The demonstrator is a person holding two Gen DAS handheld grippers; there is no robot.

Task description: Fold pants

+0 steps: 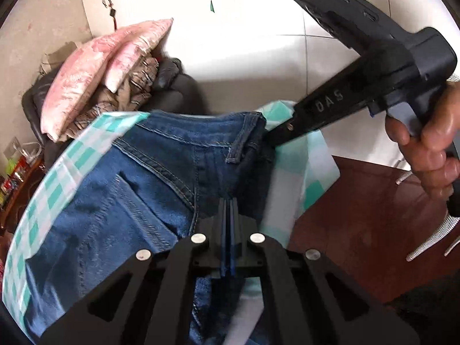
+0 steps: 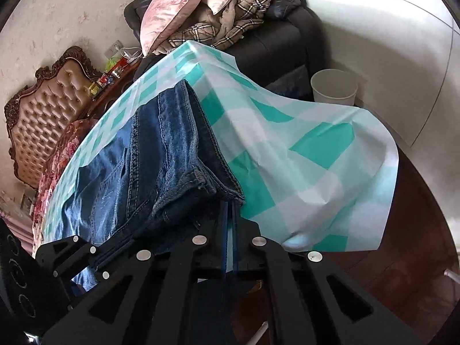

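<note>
The right gripper [image 1: 266, 138] reads "DAS" along its black arm. Both it and the left gripper [image 1: 229, 201] are pinched tight on the jeans [image 1: 138, 189], which lie on the teal checked tablecloth [image 2: 287, 149]; the fingertips are buried in denim.

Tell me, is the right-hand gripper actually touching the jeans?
Touching. In the left wrist view, the right gripper has its closed tips pressed into the jeans at the waistband edge.

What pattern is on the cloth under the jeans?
The tablecloth has a teal and white check, clearest in the right wrist view.
</note>
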